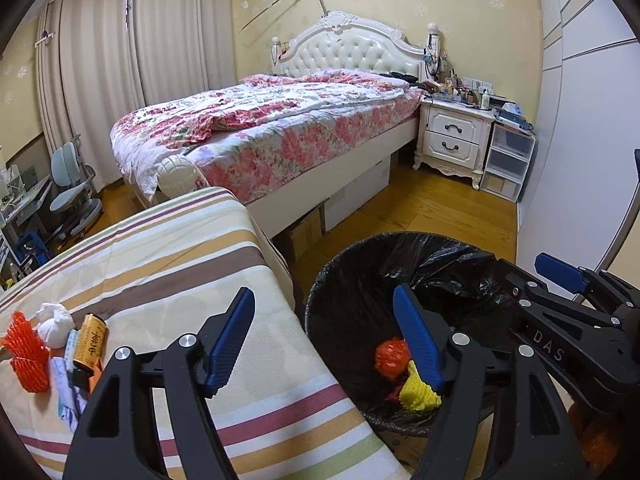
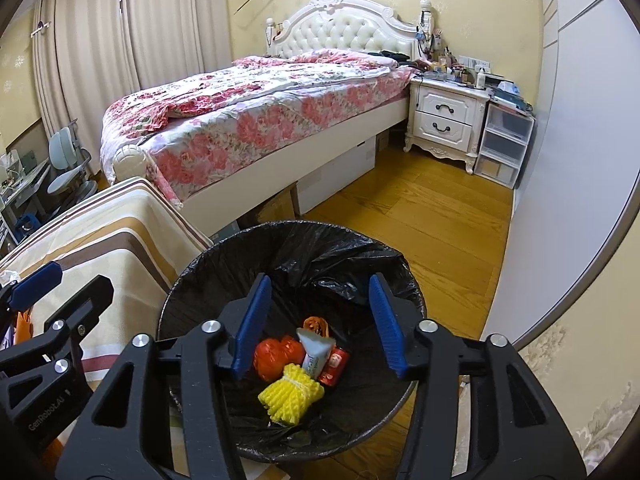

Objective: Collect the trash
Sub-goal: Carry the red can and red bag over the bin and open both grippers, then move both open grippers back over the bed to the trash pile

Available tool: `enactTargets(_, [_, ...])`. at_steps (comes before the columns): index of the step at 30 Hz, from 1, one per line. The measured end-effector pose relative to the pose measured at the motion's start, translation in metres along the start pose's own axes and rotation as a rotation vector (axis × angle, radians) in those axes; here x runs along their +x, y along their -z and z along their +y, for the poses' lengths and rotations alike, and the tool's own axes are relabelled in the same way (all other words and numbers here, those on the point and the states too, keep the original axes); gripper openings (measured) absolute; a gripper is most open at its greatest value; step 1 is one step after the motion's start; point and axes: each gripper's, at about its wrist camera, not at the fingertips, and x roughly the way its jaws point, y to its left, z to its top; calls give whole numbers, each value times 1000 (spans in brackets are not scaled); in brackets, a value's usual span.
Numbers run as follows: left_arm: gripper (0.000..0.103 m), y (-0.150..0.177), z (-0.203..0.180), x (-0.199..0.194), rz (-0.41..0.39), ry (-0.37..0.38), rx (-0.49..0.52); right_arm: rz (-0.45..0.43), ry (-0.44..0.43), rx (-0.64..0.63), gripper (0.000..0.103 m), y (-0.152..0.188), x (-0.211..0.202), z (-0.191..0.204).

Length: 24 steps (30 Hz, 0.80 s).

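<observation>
A black-lined trash bin (image 1: 340,280) (image 2: 192,280) stands on the floor beside a striped-cloth table (image 1: 160,248). Inside lie yellow foam netting (image 2: 290,398), an orange bag (image 2: 276,354), a grey-white carton (image 2: 314,350) and a red can (image 2: 334,366). On the table's left lie orange foam netting (image 1: 26,354), a crumpled white tissue (image 1: 54,324), a gold battery (image 1: 90,340) and a wrapper (image 1: 66,396). My left gripper (image 1: 324,336) is open and empty, straddling the table edge and the bin. My right gripper (image 2: 320,324) is open and empty above the bin.
A bed with a floral cover (image 1: 272,128) fills the middle of the room, with boxes under it. A white nightstand (image 1: 454,136) and plastic drawers (image 1: 506,164) stand at the far right. A wardrobe (image 2: 580,100) lines the right wall. A desk chair (image 1: 72,188) stands far left.
</observation>
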Motion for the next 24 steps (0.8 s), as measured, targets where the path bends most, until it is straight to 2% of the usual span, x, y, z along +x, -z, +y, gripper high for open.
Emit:
enactTargets(4, [72,2,9,-13,-12,-12,-10,-6,-6,-7,57,1,-8,7])
enactTargets(11, [72,12,41,-36,-5,-56,-60,14,-58,-10,57,8,-20,27])
enactTargets(24, [72,45,124,-75,15,-205,-174,50,-190,-109,57,28,-39,106])
